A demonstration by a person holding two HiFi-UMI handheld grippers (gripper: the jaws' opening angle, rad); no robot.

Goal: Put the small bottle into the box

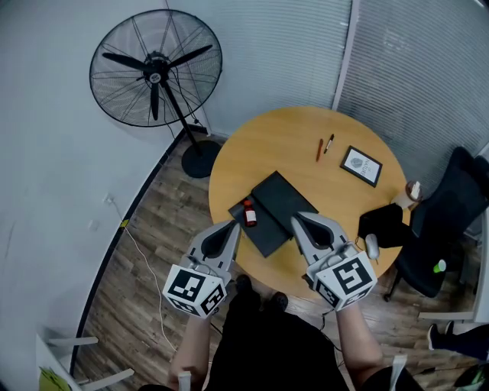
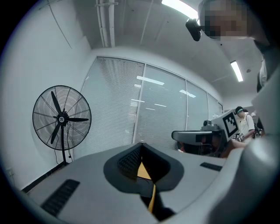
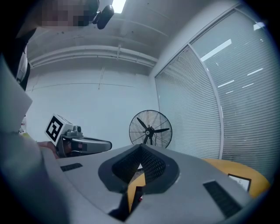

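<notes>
While the left gripper (image 1: 234,224) and right gripper (image 1: 297,218) hover over the round wooden table's (image 1: 306,141) near rim, jaws closed and empty, the small bottle (image 1: 250,214) rests at the black box's (image 1: 281,200) left edge. A pedestal fan (image 1: 156,69) stands on the plank floor (image 1: 153,252) by the blinds (image 1: 412,69).

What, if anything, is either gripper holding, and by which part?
Nothing. Left gripper and right gripper are shut and empty; the small bottle lies on the box.

bright, even light from ceiling strips (image 2: 179,8); glare streaks the blinds (image 2: 151,81). gripper views bulge fisheye, dark at corners; the left gripper (image 2: 141,151) close up is soft.
</notes>
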